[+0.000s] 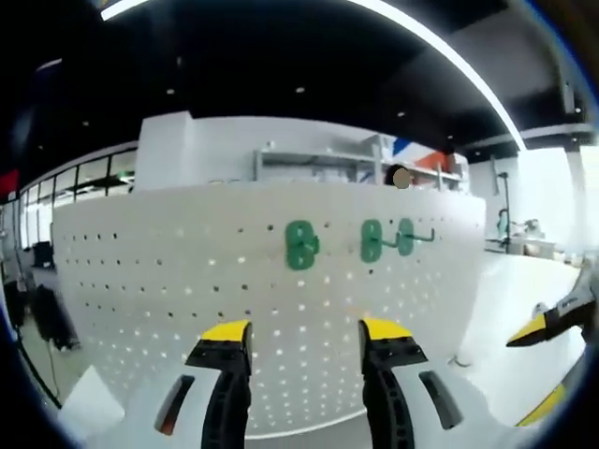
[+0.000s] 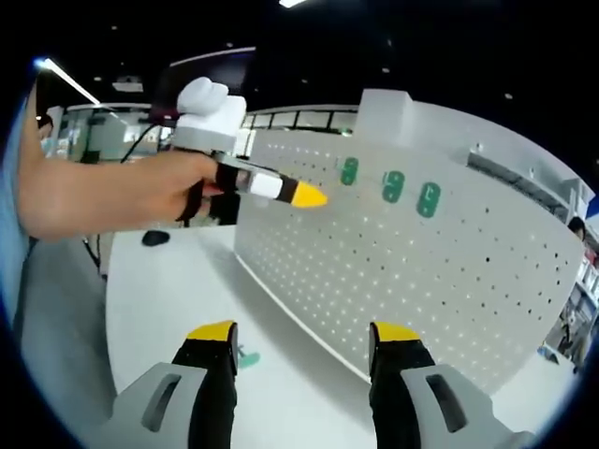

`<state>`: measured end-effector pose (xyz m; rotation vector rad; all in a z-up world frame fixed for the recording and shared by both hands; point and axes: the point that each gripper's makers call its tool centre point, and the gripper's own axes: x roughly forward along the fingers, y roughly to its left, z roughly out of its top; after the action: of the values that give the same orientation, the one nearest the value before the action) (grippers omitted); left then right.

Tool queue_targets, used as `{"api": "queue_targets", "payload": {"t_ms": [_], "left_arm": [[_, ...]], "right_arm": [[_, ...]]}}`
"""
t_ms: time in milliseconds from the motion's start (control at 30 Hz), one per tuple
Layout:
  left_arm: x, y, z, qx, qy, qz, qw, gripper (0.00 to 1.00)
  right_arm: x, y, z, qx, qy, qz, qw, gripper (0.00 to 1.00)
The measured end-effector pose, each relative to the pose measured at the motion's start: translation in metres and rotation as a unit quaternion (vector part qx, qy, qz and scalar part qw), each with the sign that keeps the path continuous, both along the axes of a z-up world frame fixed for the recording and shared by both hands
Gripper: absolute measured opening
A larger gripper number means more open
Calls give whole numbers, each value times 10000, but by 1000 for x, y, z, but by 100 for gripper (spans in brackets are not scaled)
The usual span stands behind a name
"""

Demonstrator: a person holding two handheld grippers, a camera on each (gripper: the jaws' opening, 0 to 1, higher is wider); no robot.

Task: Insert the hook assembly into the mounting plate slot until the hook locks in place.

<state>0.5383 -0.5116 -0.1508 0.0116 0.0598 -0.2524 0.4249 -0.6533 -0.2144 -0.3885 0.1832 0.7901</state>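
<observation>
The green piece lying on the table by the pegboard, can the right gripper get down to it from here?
Probably yes. The green piece lies on bare white table just beyond the right gripper, whose fingers stand open and empty, with nothing between them and it.

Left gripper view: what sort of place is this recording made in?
Probably an open workshop or lab hall: a white pegboard carrying green hooks stands on a white table, with shelving and ceiling strip lights behind.

Left gripper (image 1: 305,348) has its yellow-tipped jaws spread apart, holding nothing. Right gripper (image 2: 305,344) is likewise spread wide and empty. A bare hand (image 2: 140,192) grips the left gripper's handle.
</observation>
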Motion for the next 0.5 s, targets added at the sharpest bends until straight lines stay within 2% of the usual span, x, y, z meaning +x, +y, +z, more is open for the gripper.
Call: {"api": "queue_targets", "payload": {"t_ms": [100, 167, 267, 500], "left_arm": [[-5, 1, -3, 86, 40, -61, 9999, 47], [-8, 3, -7, -22, 114, -111, 9999, 47], [-13, 6, -13, -3, 175, -155, 9997, 47], [-28, 11, -12, -96, 167, -298, 9994, 48]], "right_arm": [[-1, 0, 0, 3, -8, 2, 10000, 57], [-1, 1, 0, 25, -1, 8, 10000, 57], [-2, 2, 0, 33, 13, 19, 10000, 57], [-2, 3, 2, 50, -11, 46, 10000, 57]]}}
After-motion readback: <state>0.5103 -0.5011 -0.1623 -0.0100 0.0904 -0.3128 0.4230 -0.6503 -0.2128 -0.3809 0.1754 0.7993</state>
